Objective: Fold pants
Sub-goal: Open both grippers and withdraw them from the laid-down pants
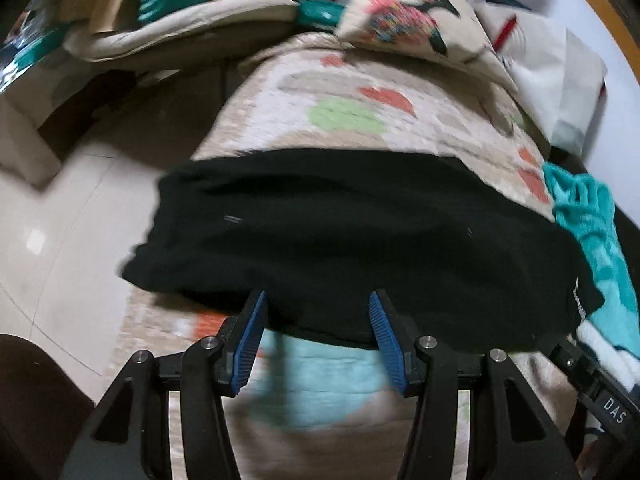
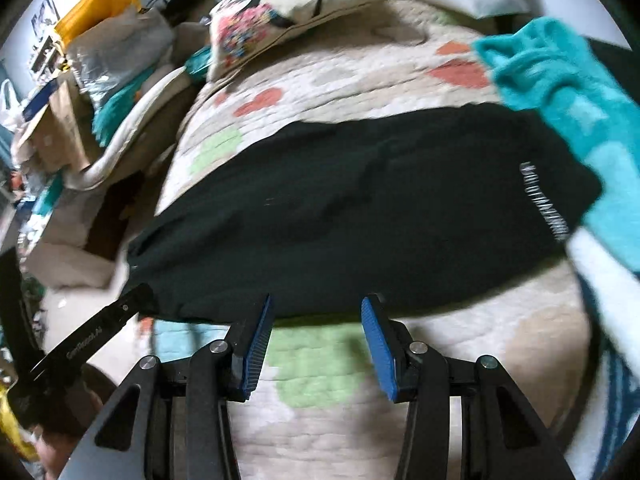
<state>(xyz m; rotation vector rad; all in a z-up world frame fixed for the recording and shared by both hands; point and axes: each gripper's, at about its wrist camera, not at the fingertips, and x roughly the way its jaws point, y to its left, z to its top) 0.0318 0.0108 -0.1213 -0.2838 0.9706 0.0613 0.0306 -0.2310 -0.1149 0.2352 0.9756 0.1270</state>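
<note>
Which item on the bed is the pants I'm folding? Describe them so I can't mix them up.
Start at the bed's patchwork quilt, cream with coral and green patches. Across its middle lie the black pants, a broad flat band just beyond both open grippers. They are the only black item, with white lettering near the end next to the teal towel.

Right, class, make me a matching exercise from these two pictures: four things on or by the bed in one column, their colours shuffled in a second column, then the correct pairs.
Things:
1. pants
2. towel
3. box
4. gripper pads

Colours:
A. blue
B. yellow
C. black
D. teal

Pairs: 1-C, 2-D, 3-B, 4-A
</note>
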